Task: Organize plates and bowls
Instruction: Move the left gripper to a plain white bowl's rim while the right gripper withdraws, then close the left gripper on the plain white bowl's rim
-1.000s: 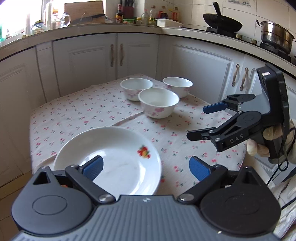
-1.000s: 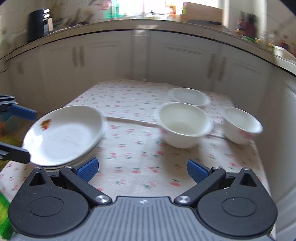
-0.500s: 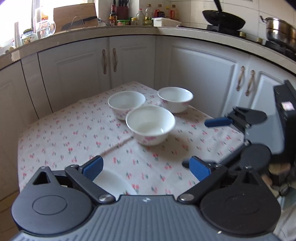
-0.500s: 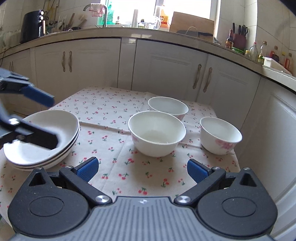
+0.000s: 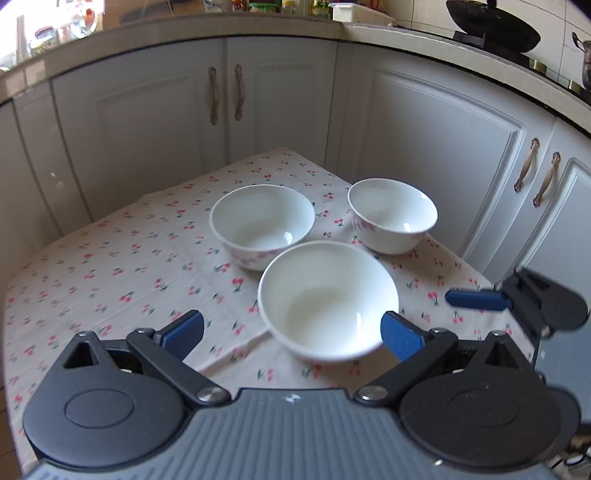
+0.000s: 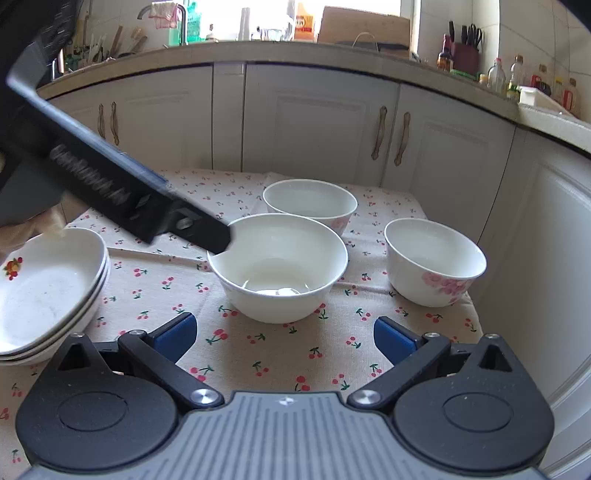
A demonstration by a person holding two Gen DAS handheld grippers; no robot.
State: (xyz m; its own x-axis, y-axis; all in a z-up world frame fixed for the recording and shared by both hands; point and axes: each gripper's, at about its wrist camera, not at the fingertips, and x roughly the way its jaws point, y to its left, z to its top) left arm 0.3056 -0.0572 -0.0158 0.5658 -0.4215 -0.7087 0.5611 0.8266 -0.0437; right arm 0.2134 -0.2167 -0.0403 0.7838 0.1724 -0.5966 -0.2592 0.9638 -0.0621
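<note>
Three white bowls stand on the cherry-print tablecloth (image 5: pixel 110 266): a near bowl (image 5: pixel 328 301), a far left bowl (image 5: pixel 262 221) and a smaller bowl (image 5: pixel 391 214) with pink flowers. My left gripper (image 5: pixel 291 330) is open and empty, its fingers on either side of the near bowl's front. In the right wrist view the left gripper's finger (image 6: pixel 199 230) reaches over the near bowl's (image 6: pixel 277 269) rim. My right gripper (image 6: pixel 284 334) is open and empty, just in front of that bowl. A stack of white plates (image 6: pixel 48 291) sits at the left.
White kitchen cabinets (image 5: pixel 258 110) and a countertop (image 6: pixel 295 51) with bottles and a knife block ring the small table. A black wok (image 5: pixel 491 26) sits on the stove at the right. The table's right edge (image 6: pixel 472 302) drops off just past the smaller bowl (image 6: pixel 436 262).
My left gripper has left the plate stack and moved right and forward to the near bowl. My right gripper has moved a little closer to the bowls.
</note>
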